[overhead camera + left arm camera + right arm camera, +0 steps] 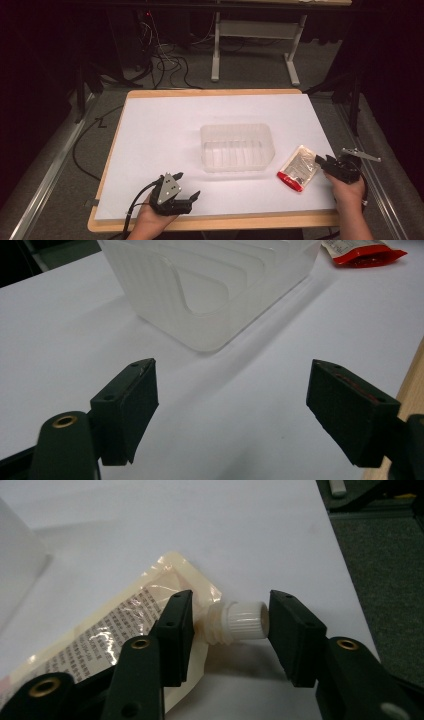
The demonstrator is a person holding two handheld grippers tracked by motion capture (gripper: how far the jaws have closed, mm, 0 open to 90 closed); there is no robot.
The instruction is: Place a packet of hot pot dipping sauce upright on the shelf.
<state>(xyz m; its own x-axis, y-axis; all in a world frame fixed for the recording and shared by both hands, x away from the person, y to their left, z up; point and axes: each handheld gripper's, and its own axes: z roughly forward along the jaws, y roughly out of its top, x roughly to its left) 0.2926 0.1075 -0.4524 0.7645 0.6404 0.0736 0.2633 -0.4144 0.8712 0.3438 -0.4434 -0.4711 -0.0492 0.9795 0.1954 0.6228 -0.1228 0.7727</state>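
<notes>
From the high view we see a wooden-edged table (210, 93) covered by a white sheet (165, 130), with a translucent plastic bin (237, 147) standing open-side up near its centre. To the right of the bin, apart from it, lies a flat spouted pouch (299, 169) with a cream printed body and a red bottom edge. The left gripper (186, 186) sits at the near edge of the sheet, held in the person's left hand (150, 220), with its grey three-cornered plate facing up and its jaws spread apart, holding nothing. The right gripper (320, 159), held in the right hand (349, 192), meets the pouch at its right end; from this height we cannot tell how its jaws stand. The right gripper view resolves this: the right gripper (230, 622) has its jaws parted on either side of the pouch's white ribbed screw cap (242, 621). One pad overlaps the pouch (105, 635) beside the spout neck and the other stands at or just off the end of the cap; we cannot tell whether it touches. This view also shows the fine print on the pouch, which is too small to read. The left gripper view shows what the high view does not: the left gripper (230, 395) has bare sheet between its pads, and the bin (210, 290) has stepped ridges moulded into its wall. The red end of the pouch (365, 254) appears beyond the bin.
</notes>
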